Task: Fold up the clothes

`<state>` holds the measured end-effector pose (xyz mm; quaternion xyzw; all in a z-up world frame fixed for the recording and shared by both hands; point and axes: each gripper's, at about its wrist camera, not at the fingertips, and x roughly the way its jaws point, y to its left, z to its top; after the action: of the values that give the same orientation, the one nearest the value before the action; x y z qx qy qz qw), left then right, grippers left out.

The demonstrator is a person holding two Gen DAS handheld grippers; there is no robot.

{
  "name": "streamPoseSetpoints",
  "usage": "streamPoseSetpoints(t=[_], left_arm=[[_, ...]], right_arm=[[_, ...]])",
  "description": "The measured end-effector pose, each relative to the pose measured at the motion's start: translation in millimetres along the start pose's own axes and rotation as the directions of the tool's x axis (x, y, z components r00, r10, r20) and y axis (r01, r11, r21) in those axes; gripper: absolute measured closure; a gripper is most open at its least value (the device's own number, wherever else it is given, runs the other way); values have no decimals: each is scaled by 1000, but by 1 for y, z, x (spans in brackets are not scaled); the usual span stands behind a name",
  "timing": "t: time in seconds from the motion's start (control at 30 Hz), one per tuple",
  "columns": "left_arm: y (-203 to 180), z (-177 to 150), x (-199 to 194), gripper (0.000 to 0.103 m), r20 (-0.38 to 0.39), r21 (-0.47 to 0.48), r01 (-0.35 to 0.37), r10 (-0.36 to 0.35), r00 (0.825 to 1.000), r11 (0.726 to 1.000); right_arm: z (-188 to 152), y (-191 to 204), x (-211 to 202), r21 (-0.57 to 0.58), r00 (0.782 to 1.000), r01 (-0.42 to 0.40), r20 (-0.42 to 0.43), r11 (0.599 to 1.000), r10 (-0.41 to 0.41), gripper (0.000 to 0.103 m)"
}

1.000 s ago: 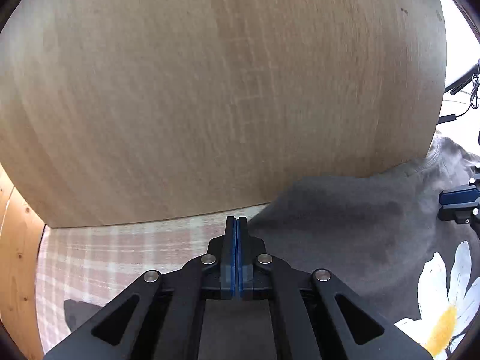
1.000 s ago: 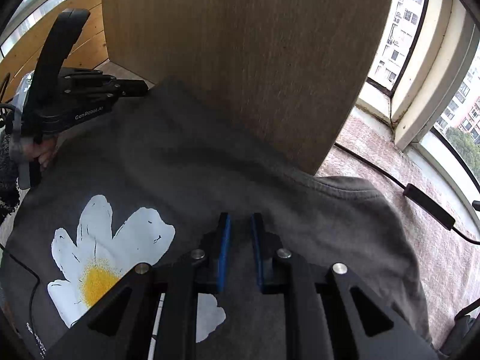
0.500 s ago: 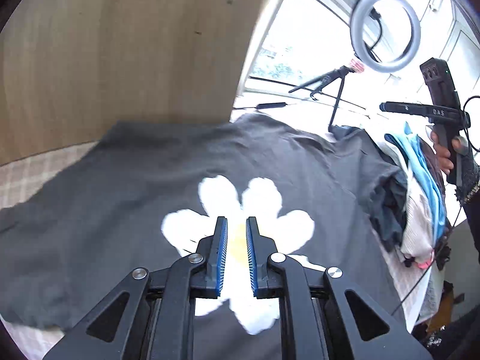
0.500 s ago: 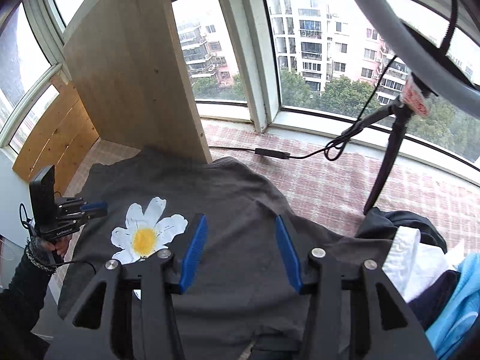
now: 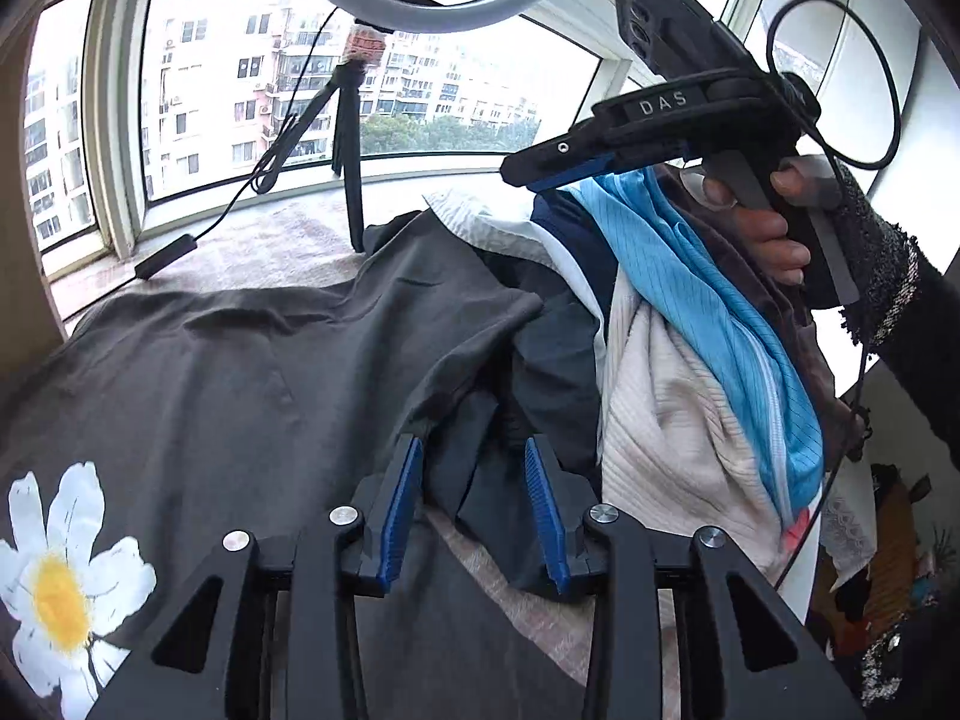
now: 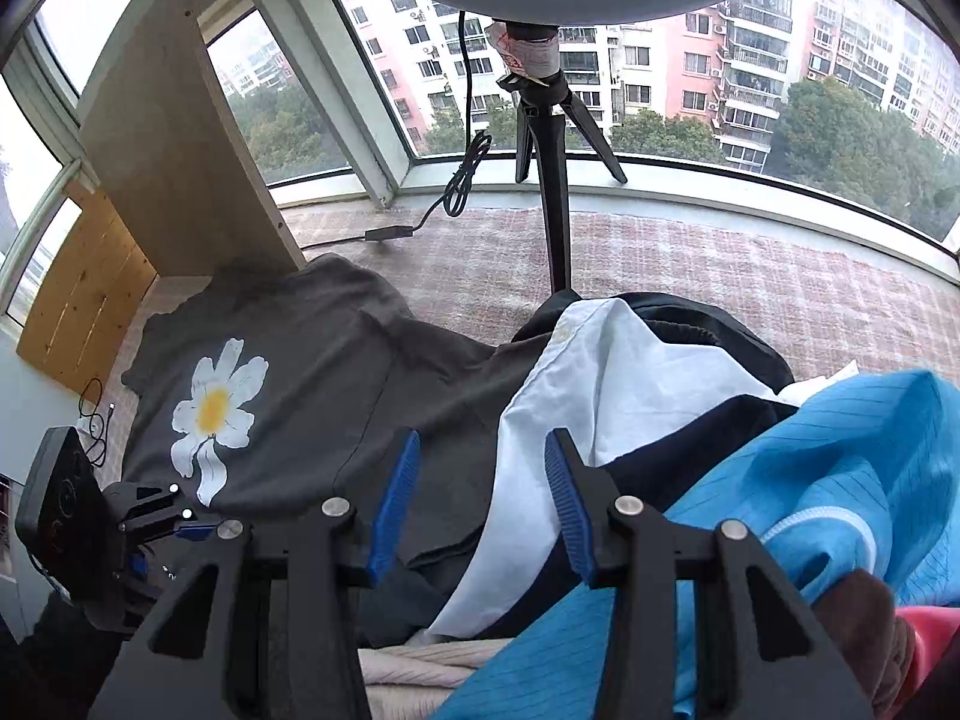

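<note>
Left gripper (image 5: pixel 474 480) jaws wide, empty, over the edge of the grey daisy T-shirt (image 5: pixel 228 372), which lies flat on the checked cloth (image 6: pixel 690 276). Right gripper (image 6: pixel 480 480) jaws wide, empty, above the clothes pile (image 6: pixel 810 450) beside it. Beyond: ring-light tripod (image 6: pixel 555 180), window

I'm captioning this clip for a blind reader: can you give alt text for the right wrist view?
The right tool, open and empty, hangs over a dark grey T-shirt with a white daisy print, spread on a checked surface beside a pile of clothes topped by a bright blue garment. Behind them a ring-light tripod stands before bay windows.
</note>
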<state>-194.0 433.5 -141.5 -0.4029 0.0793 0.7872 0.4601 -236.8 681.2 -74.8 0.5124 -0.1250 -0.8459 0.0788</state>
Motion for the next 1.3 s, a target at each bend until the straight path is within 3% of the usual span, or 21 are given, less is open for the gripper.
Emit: streamPoseSetpoints(t=[0.03,0.1,0.13,0.2,0.23,0.27,0.43,0.57,0.6,0.63,0.7,0.77,0.87,0.93,1.0,1.03,1.1,1.13,1.3], left_arm=[[-9,9,15,69,-9,40,-29,30,1000,999],[-17,23,39,69,-35,83,-57,60,998,995],[-17,26,48,69,-53,88,-63,68,996,994],[-18,33,65,69,-89,102,-77,86,992,992],[-20,36,71,69,-102,118,-92,104,989,989],[-21,39,77,69,-113,133,-105,120,986,985],[-19,50,86,69,-130,196,-145,173,976,970],[-12,57,90,70,-141,186,-132,160,977,974],[-12,60,92,73,-144,183,-121,148,979,976],[-14,62,93,84,-139,181,-107,133,981,978],[-15,67,91,99,-122,157,-93,113,986,983],[-10,69,84,99,-92,98,-91,100,991,991],[15,61,55,100,20,-96,-56,58,998,994],[39,46,30,101,95,-252,-63,89,991,966],[66,21,-1,101,162,-433,-93,179,970,897],[79,3,-17,101,184,-530,-108,238,954,841],[108,-45,-43,101,177,-719,-130,361,916,682],[118,-62,-52,101,164,-777,-132,400,902,616],[126,-81,-44,101,113,-779,-141,358,927,611]], right_arm=[[3,-2,7,25,998,-62,-6,998,62,74],[8,-4,23,72,983,-178,-24,981,180,76],[9,-3,34,78,978,-196,-56,977,201,76],[7,1,55,41,981,-141,-125,989,146,76],[4,-1,59,18,988,-69,-136,997,71,76],[3,-4,60,6,990,-16,-137,1000,17,76],[4,-38,37,33,991,103,-89,994,-99,78],[6,-55,34,59,993,77,-97,995,-71,78],[7,-55,34,58,993,69,-95,996,-63,78],[8,-54,33,57,994,61,-92,997,-55,78],[11,-50,33,50,996,42,-83,998,-38,78],[16,-43,33,42,996,20,-86,999,-17,76],[24,-30,36,16,997,11,-78,1000,-10,76],[31,-22,39,1,998,14,-67,1000,-14,75],[37,-15,45,-9,998,6,-65,1000,-7,75],[39,-12,49,-13,998,1,-66,1000,-2,75],[42,-2,63,-26,997,-18,-81,999,16,75],[43,5,71,-38,995,-26,-93,999,22,75],[40,52,124,-117,978,-88,-199,989,63,75]])
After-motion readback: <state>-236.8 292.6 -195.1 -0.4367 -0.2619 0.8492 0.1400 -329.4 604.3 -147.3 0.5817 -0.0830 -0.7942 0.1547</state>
